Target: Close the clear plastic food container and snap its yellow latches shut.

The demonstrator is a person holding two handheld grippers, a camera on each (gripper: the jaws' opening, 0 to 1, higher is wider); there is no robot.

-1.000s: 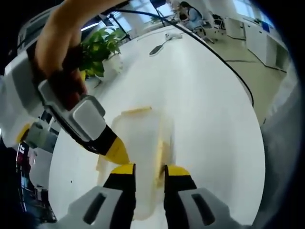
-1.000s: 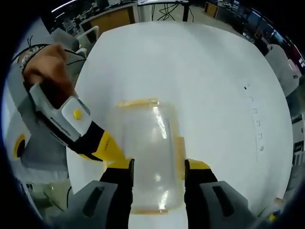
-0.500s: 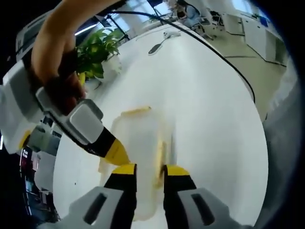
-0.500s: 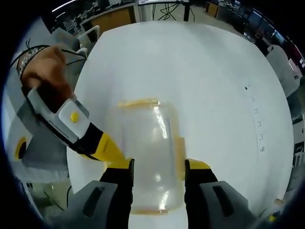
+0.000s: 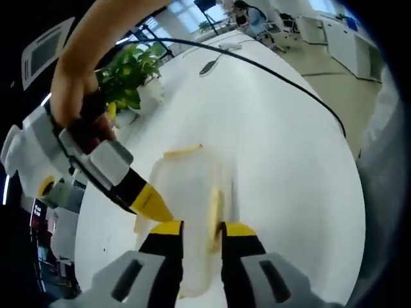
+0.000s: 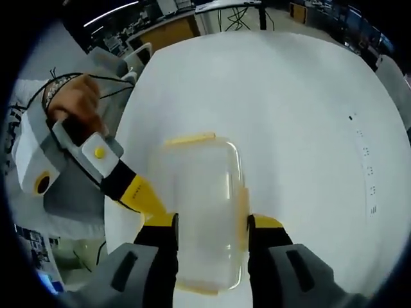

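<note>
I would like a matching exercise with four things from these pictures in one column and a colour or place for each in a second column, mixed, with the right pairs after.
Things:
1. food container
2. latches
3. potted plant
4. table

Colour or place:
a. white
b. yellow
c. green, at the table's far edge
d. clear, between the right gripper's jaws

Pairs: 1-d, 2-b, 3-c, 4-a

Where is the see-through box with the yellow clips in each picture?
Left gripper view: the clear container sits low in the middle, just above that view's own tongs.
Right gripper view: low in the middle, between that view's own tongs.
Shared landmark: the round white table under it.
</note>
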